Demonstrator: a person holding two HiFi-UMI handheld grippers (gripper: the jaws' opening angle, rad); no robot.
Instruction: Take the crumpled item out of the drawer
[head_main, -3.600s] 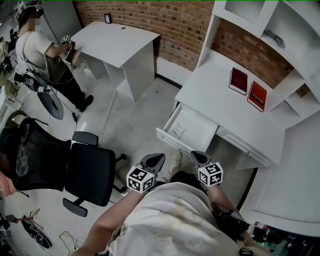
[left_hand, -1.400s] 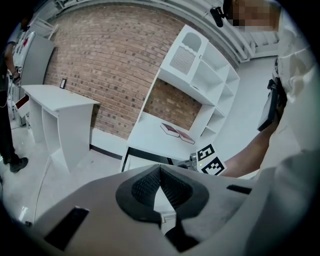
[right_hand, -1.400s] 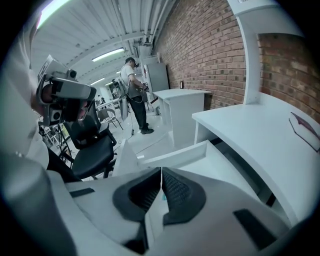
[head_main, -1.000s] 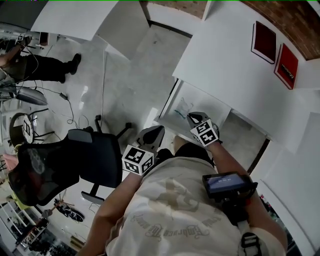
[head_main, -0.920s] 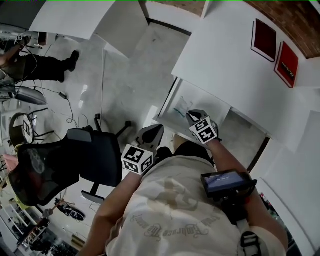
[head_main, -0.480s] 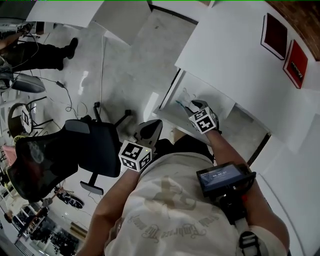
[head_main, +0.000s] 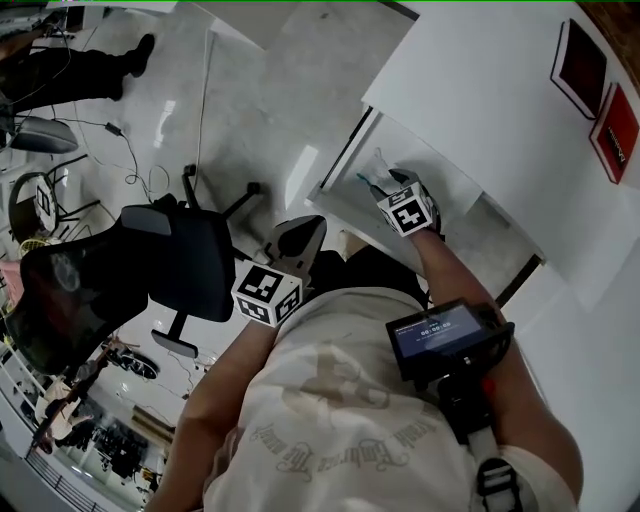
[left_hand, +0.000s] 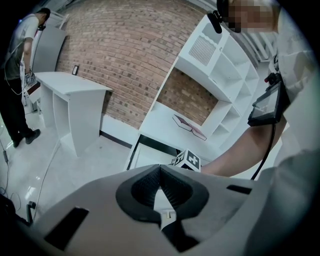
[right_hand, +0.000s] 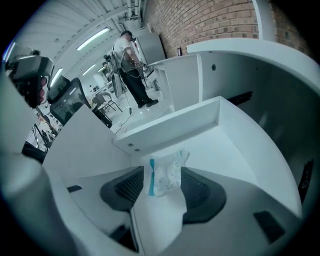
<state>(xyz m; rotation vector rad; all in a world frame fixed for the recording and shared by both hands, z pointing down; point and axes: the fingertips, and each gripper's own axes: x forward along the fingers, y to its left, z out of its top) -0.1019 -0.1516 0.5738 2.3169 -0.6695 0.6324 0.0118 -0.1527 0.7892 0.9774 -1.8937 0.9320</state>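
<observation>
Your right gripper (head_main: 384, 184) reaches down into the open drawer (right_hand: 175, 124) under the white desk (head_main: 470, 95). Its jaws are opening, and the crumpled item (right_hand: 167, 174) stands between the pads without being pressed by them. The item, a pale scrunched wrapper with a blue edge, rests on the drawer floor near the corner where two walls meet. Your left gripper (left_hand: 160, 169) hangs outside the drawer, close to your body, with its jaws closed tip to tip on nothing.
</observation>
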